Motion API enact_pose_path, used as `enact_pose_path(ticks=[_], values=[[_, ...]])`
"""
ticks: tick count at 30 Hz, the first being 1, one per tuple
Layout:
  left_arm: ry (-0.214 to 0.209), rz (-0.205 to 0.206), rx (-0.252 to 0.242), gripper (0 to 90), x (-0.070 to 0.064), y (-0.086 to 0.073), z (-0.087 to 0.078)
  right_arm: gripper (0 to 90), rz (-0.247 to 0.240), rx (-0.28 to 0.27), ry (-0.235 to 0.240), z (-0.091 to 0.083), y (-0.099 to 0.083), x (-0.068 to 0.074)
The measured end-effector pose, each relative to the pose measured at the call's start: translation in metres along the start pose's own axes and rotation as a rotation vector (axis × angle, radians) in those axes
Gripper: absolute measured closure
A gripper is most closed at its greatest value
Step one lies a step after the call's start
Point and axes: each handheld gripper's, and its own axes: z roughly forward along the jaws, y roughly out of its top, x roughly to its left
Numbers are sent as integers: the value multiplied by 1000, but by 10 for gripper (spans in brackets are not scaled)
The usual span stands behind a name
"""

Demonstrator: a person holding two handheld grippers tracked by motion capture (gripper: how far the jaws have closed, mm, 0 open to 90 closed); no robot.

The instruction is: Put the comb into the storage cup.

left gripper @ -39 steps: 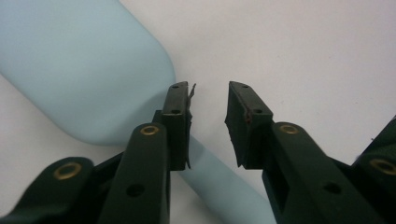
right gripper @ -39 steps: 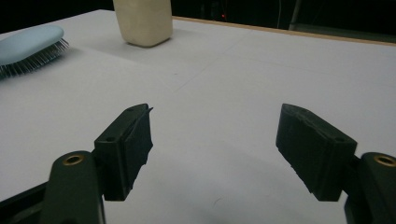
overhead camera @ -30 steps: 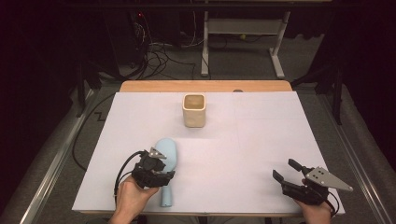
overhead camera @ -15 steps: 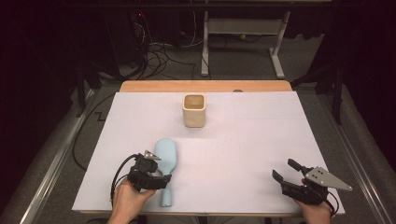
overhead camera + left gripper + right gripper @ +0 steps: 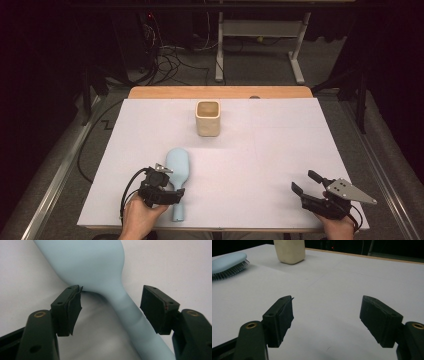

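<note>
Here, hairbrush [image 5: 105,277] — handle lengthwise between the spread left tongs [image 5: 112,307]; right tongs [image 5: 329,320] spread, well apart.

The table [image 5: 150,95] has a wooden top, nearly all covered by a white sheet [image 5: 280,150], with a bare strip of wood left along the far edge. It stands on grey carpet [image 5: 260,70], where black cables [image 5: 170,57] lie tangled beyond the far edge and one more cable [image 5: 82,150] runs along the floor at the left. Farther back stands a white metal frame [image 5: 260,35] with two legs on flat feet, and behind it the room is dark, with a small red light [image 5: 151,15] glowing among black equipment.
</note>
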Motion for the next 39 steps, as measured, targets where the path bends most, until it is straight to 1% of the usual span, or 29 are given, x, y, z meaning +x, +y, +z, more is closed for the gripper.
enact_pose_path(ticks=[4,7,12,17,18,19,22,29,39], values=[[-6,-6,7,333,0,-1,0,272,0,0,0,0,0,0],[-1,-5,7,325,-1,-1,1,272,-3,2,2,0,0,0],[-7,-12,25,324,0,0,7,272,-1,3,1,0,0,0],[-10,-14,32,349,0,3,11,272,-1,2,1,0,0,0],[1,-11,32,357,0,4,12,272,-2,2,2,0,0,0],[1,-11,32,367,0,4,12,272,-2,2,2,0,0,0],[28,-6,41,392,2,8,14,272,-2,2,2,0,0,0],[36,-10,55,425,4,12,17,272,-1,3,2,0,0,0],[62,6,89,492,4,20,25,272,-1,3,3,0,0,0]])
